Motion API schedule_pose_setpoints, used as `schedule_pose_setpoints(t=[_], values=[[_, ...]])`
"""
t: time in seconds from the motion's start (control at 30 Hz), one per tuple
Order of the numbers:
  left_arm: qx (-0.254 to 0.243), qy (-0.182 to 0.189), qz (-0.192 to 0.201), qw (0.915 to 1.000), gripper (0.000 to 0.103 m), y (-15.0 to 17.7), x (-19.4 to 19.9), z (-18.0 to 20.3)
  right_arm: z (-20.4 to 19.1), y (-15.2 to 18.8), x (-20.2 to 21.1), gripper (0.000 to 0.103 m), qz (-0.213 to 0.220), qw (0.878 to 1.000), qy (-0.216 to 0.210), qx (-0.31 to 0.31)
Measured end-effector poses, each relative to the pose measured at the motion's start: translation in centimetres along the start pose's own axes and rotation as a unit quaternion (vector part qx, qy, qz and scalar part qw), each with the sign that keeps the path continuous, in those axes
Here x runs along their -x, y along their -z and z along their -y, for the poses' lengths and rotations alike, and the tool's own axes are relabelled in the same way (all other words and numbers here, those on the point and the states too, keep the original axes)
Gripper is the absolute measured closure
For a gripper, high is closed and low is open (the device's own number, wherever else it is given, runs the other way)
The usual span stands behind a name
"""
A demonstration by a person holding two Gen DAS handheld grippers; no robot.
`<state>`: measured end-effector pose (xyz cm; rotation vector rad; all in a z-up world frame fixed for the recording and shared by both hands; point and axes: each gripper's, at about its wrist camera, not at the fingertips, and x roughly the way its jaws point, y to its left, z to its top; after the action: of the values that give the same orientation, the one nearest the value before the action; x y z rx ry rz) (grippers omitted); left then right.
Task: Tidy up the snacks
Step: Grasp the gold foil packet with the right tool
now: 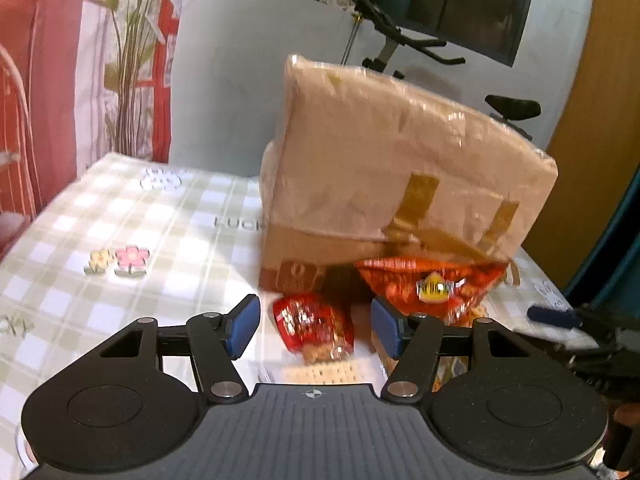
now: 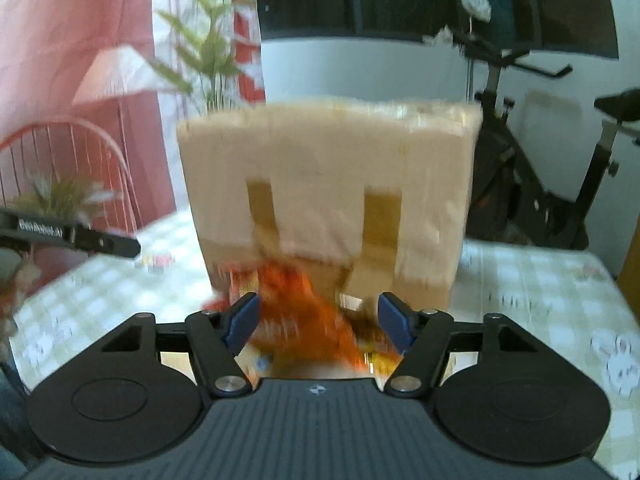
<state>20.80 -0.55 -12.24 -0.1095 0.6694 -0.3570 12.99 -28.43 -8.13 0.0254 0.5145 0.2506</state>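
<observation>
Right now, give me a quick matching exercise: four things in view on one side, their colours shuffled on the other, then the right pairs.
Things:
1. Small snack pack between the left jaws
2. Large snack bag at the box mouth
3. Cardboard box
4. Tablecloth

Colours:
A. green and white check
B. tan
C. red
D. orange

Pairs: 1-C, 2-D, 3-B, 4-A

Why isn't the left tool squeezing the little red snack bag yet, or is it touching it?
Apart. In the left wrist view, the left tool has its blue pads standing clear on either side of the red snack bag, with tablecloth showing in the gaps.
</observation>
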Motion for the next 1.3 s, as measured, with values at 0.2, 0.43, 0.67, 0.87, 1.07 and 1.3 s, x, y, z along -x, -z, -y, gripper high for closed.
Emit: schedule_pose_setpoints(t=[0.2, 0.43, 0.67, 0.87, 1.07, 1.3], values=[[0.008, -0.003, -0.023, 0.9997, 0.039, 1.9, -0.8, 0.2, 0.0, 3.9, -0.8, 0.038, -0.075, 0.997, -0.015, 0.026], [0.006, 0.002, -0.036, 0.9993, 0.039, 3.0, -1.0, 0.5, -1.5, 6.2, -1.8, 0.038, -0.125, 0.989, -0.053, 0.051], [0.009, -0.001, -0.043, 0.999, 0.039, 3.3, -1.1, 0.6, -1.1, 6.4, -3.4, 0.038, -0.138, 0.988, -0.044, 0.056], [0.008, -0.003, -0.049, 0.9988, 0.039, 3.5, -1.4, 0.7, -0.9, 6.3, -4.3, 0.037, -0.134, 0.988, -0.05, 0.055], [0.016, -0.009, -0.059, 0.9981, 0.039, 4.0, -1.8, 0.3, -1.6, 6.5, -4.5, 0.046, -0.122, 0.989, -0.05, 0.069], [0.025, -0.019, -0.069, 0.9972, 0.039, 4.2, -3.0, -0.3, -0.6, 7.0, -3.4, 0.053, -0.07, 0.997, -0.009, 0.033]])
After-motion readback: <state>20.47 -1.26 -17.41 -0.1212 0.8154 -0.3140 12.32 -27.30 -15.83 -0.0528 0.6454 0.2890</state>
